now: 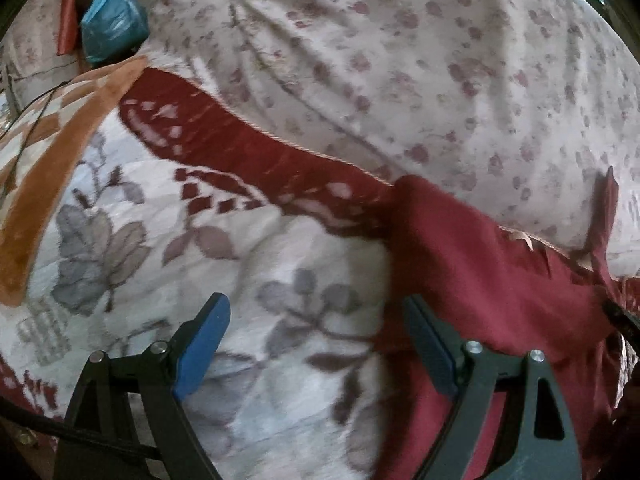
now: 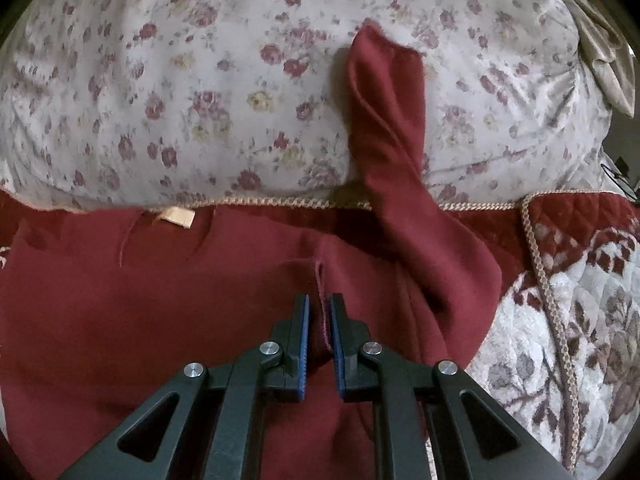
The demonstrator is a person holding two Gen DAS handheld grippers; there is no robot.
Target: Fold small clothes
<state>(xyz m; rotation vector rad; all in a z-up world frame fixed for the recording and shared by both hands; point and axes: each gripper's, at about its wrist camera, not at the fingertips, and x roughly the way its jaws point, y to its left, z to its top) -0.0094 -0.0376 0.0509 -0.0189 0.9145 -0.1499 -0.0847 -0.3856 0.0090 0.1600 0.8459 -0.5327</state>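
Note:
A small dark red garment (image 2: 140, 300) lies spread on a quilted floral bedspread (image 2: 560, 340), with a tan label (image 2: 178, 216) near its top edge. One sleeve (image 2: 392, 128) lies up over a floral pillow (image 2: 180, 92). My right gripper (image 2: 319, 304) is shut on a fold of the garment's cloth. In the left wrist view the garment (image 1: 500, 292) lies at the right. My left gripper (image 1: 316, 312) is open and empty above the bedspread (image 1: 280, 248), its right finger (image 1: 430, 340) over the garment's left edge.
The floral pillow (image 1: 420, 60) fills the far side in both views. An orange and white patterned blanket (image 1: 52, 152) lies at the left. A blue plastic packet (image 1: 112, 20) and a red item (image 1: 68, 12) lie at the far left corner.

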